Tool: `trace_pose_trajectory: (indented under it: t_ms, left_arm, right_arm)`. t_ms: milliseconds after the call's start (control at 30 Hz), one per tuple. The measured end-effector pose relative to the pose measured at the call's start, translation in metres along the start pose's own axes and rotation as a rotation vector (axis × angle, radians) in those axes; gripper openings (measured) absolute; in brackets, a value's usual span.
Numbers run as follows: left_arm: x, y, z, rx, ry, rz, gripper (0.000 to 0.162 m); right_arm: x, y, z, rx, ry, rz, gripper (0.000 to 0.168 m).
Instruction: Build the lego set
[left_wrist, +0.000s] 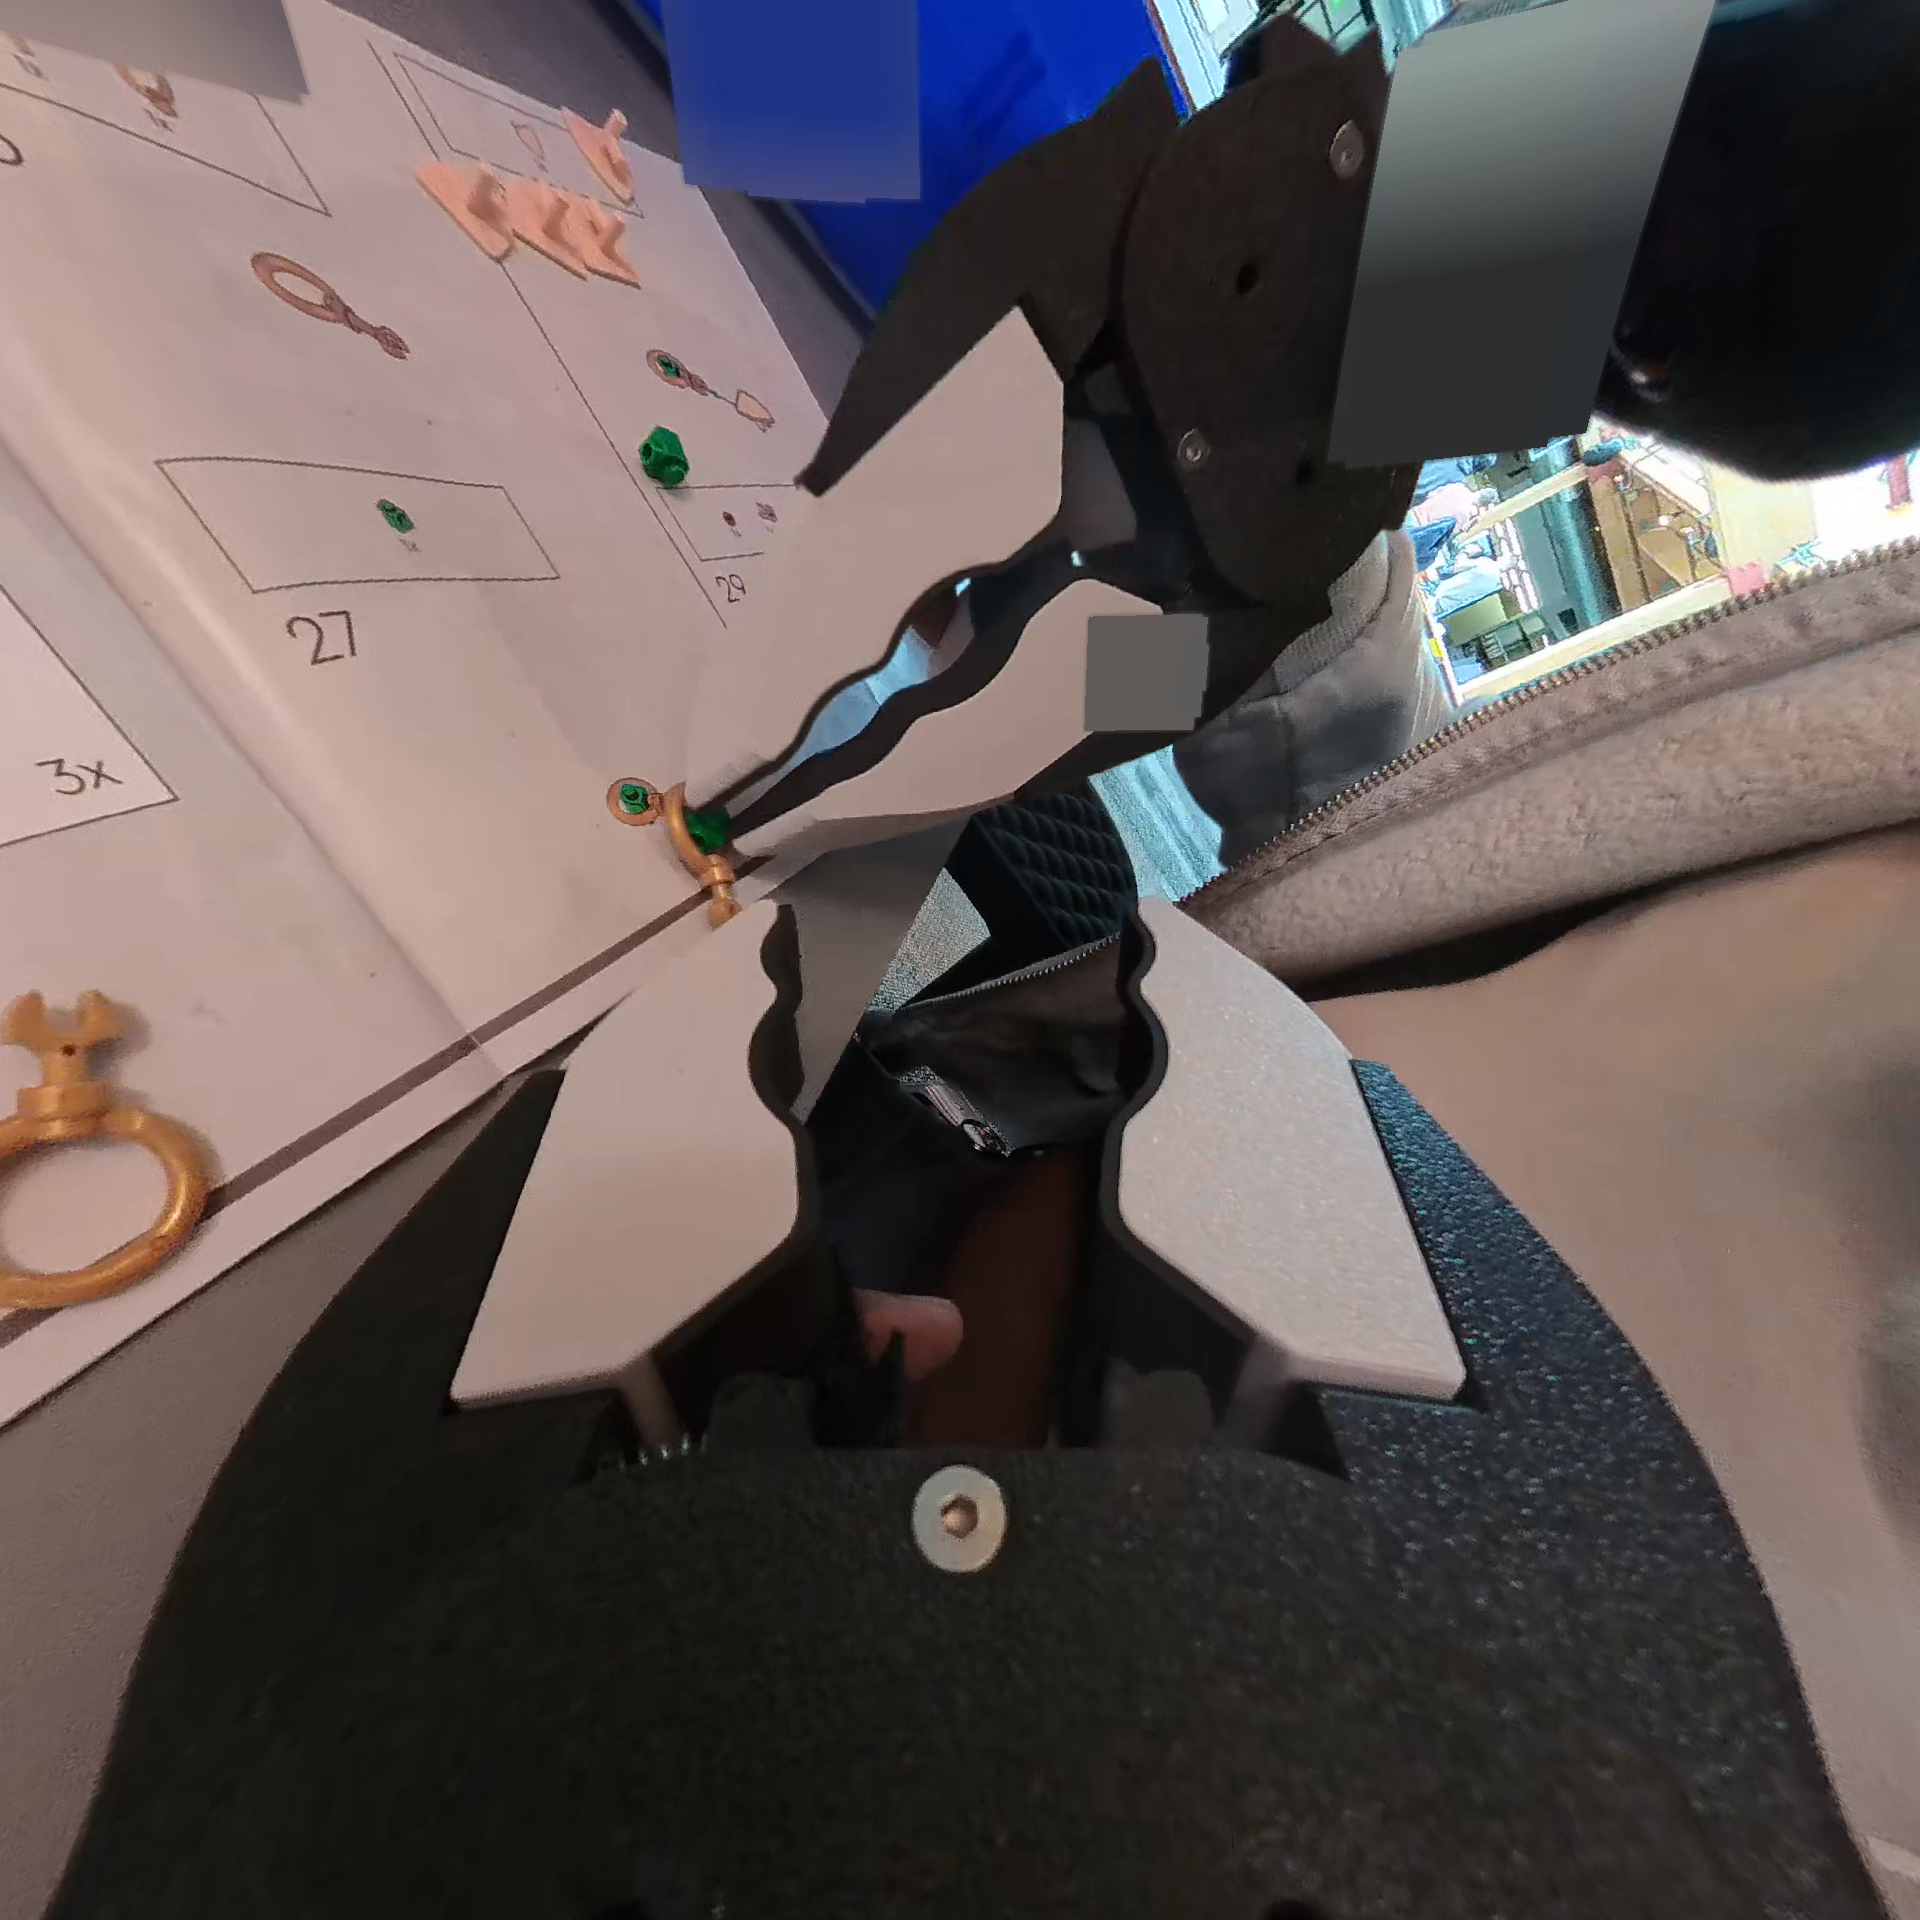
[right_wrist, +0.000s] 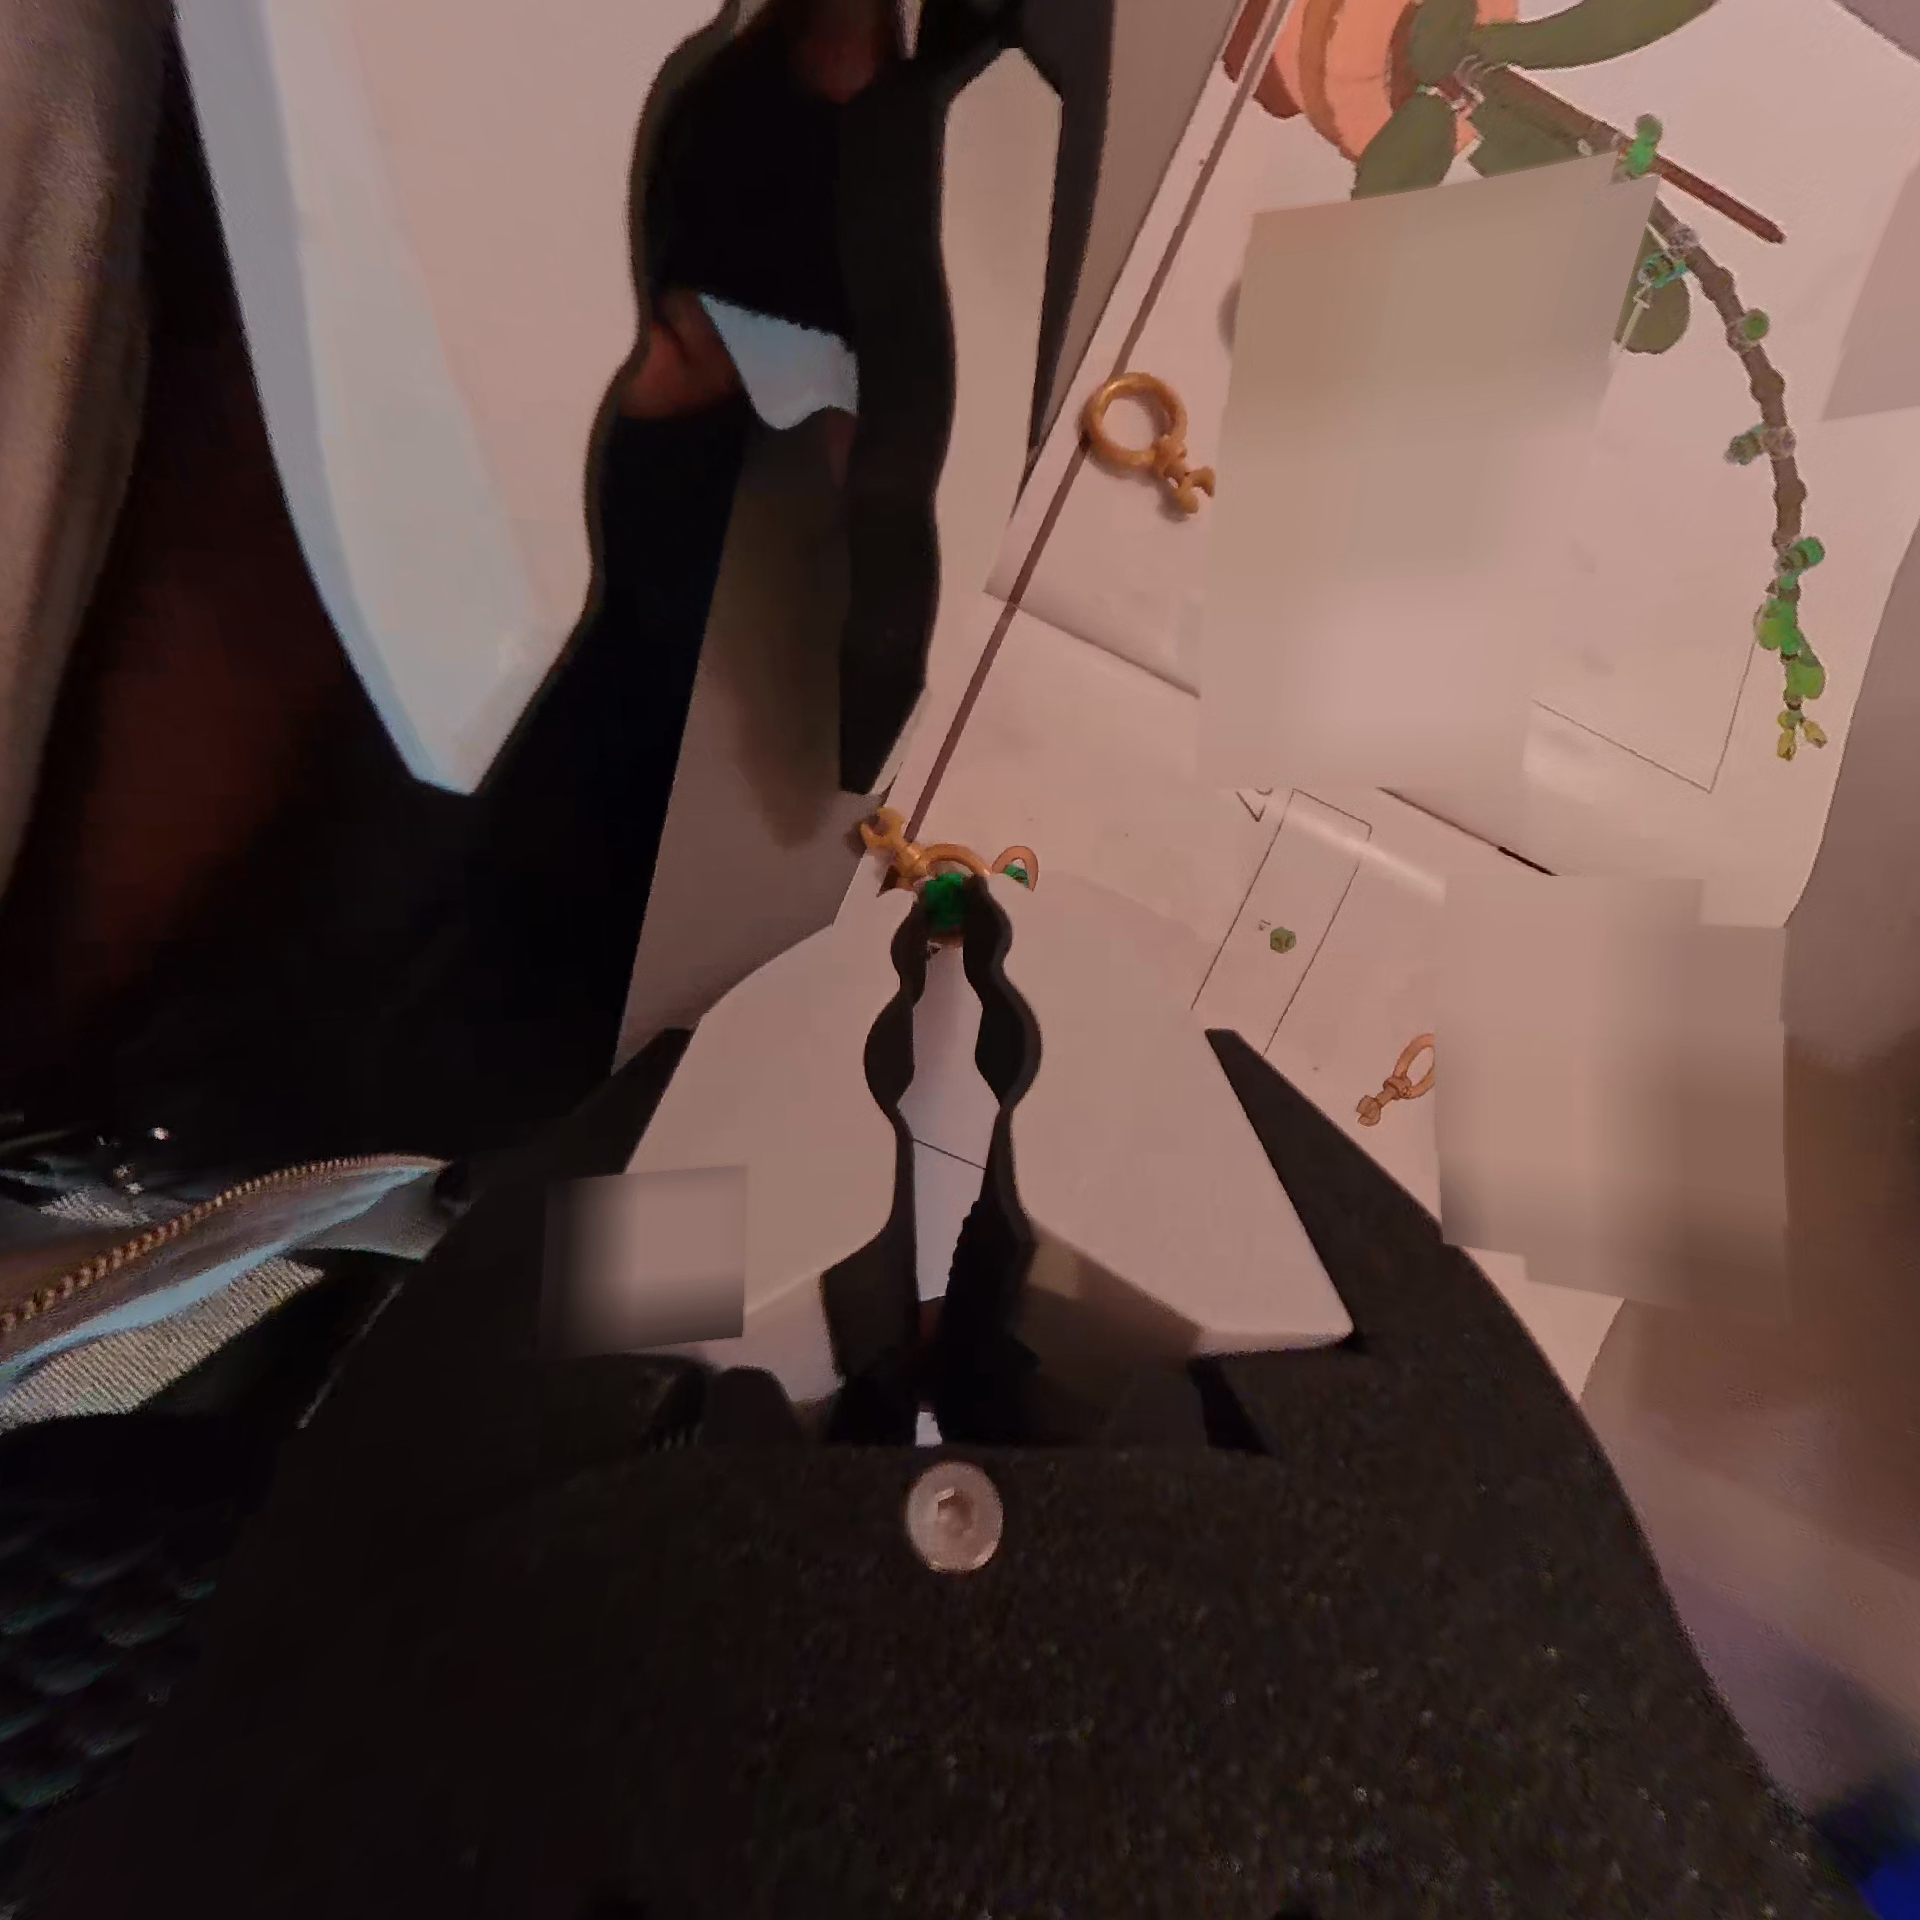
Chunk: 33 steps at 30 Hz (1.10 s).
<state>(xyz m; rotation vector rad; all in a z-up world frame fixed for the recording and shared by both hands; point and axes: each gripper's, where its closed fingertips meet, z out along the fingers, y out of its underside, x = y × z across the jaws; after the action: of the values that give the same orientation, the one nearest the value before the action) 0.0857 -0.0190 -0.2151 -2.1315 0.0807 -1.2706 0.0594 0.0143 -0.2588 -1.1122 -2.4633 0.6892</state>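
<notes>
A small gold ring piece (left_wrist: 686, 844) stands on the open instruction booklet (left_wrist: 364, 727), near its front edge. My right gripper (left_wrist: 727, 826) comes in from the upper right and is shut on a tiny green stud (left_wrist: 711, 826), held against the ring's loop. In the right wrist view the green stud (right_wrist: 943, 902) sits between the closed tips of my right gripper (right_wrist: 945, 916), with the gold ring (right_wrist: 914, 857) just beyond. My left gripper (left_wrist: 956, 925) is open, and its left fingertip (left_wrist: 764, 925) touches the ring's clip end.
A second, larger-looking gold ring (left_wrist: 83, 1216) lies on the booklet at the left and also shows in the right wrist view (right_wrist: 1138, 426). A loose green stud (left_wrist: 662, 455) and several pink pieces (left_wrist: 540, 213) lie farther back. A person's grey zipped garment (left_wrist: 1558, 831) is close on the right.
</notes>
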Motion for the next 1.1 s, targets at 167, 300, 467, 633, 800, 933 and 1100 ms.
trace_pose_trajectory:
  t_ms: [167,300,467,633,800,933,1100]
  left_arm:
    - [-0.002,-0.003,-0.002,0.015,-0.002,-0.004,0.06]
    - [-0.001,-0.003,-0.005,0.028,-0.001,-0.01,0.061]
    - [-0.01,-0.001,-0.006,0.031,-0.071,-0.033,0.061]
    - [-0.03,0.002,-0.005,0.004,-0.246,-0.02,0.036]
    - [-0.033,0.008,0.002,-0.05,-0.304,0.013,0.017]
    - [-0.034,0.009,0.008,-0.072,-0.324,-0.007,0.01]
    - [-0.036,0.007,0.011,-0.078,-0.344,-0.042,0.008]
  right_arm:
    - [0.0,0.002,-0.001,-0.041,-0.056,-0.102,0.007]
    - [0.0,0.002,0.0,-0.061,-0.087,-0.184,0.007]
    - [0.0,0.001,0.001,-0.072,-0.112,-0.227,0.006]
    - [-0.001,0.0,0.001,-0.056,-0.095,-0.192,0.006]
    - [-0.001,-0.001,0.001,-0.026,-0.035,-0.096,0.006]
    - [-0.002,-0.002,0.001,0.005,-0.008,-0.126,0.006]
    - [-0.003,-0.002,0.001,0.035,-0.038,-0.201,0.006]
